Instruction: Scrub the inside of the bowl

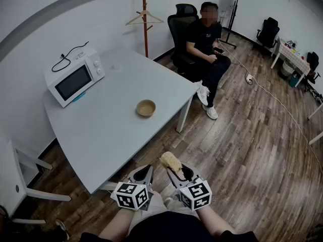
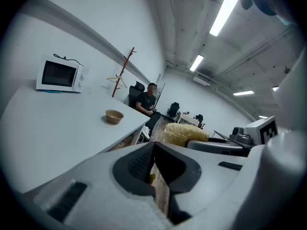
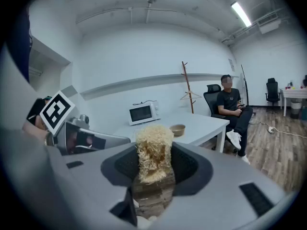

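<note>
Small tan bowl (image 1: pixel 146 107) upright; L gripper (image 1: pixel 145 170) fingers closed, R gripper (image 1: pixel 180 172) grips scrubber (image 1: pixel 170 160).

A white microwave (image 1: pixel 75 78) stands on the pale grey table (image 1: pixel 101 135) toward ten o'clock in the head view, with its black cord (image 1: pixel 63 57) lying on top of it. At twelve o'clock a wooden coat stand (image 1: pixel 145 19) rises just beyond the table's far corner. At one o'clock a person in dark clothes (image 1: pixel 207 44) sits in a black office chair (image 1: pixel 180 21), white shoes on the wood floor (image 1: pixel 252 150). A second black chair (image 1: pixel 267 32) and a white desk (image 1: pixel 292 57) stand at two o'clock.
</note>
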`<state>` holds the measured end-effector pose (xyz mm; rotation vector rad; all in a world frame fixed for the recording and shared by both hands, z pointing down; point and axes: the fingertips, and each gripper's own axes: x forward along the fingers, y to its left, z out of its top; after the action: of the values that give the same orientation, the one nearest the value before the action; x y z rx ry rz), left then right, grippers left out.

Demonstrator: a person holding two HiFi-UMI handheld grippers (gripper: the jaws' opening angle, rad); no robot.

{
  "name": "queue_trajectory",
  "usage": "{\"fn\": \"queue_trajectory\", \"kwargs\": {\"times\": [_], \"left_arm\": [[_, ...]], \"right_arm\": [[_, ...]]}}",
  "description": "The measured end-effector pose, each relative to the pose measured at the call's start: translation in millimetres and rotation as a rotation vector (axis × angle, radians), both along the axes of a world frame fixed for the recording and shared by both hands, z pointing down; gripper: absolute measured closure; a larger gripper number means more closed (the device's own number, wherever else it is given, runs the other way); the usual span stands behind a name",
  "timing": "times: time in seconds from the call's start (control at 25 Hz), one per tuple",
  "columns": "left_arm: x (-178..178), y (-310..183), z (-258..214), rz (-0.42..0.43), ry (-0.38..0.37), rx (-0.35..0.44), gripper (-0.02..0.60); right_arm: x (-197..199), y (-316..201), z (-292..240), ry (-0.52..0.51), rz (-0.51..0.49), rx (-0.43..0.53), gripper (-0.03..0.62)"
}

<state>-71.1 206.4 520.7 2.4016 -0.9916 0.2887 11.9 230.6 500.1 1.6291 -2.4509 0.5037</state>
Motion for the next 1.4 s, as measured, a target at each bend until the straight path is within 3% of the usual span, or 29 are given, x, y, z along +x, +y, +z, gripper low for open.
{"fn": "queue_trajectory", "kwargs": {"times": [0.6, 0.92, 1.4], "left_arm": [[15, -1, -2, -0.009, 0.018, 0.006, 0.563], [17, -4, 2, -0.025, 0.017, -0.002, 0.563], [14, -47, 4, -0.099, 0.022, -0.006, 0.563]], "right_arm": [[12, -2, -9, 0.037, -0.004, 0.051, 0.415], [25, -7, -5, -0.002, 0.018, 0.043, 0.414], [35, -43, -2, -0.024, -0.003, 0.031, 0.414]]}}
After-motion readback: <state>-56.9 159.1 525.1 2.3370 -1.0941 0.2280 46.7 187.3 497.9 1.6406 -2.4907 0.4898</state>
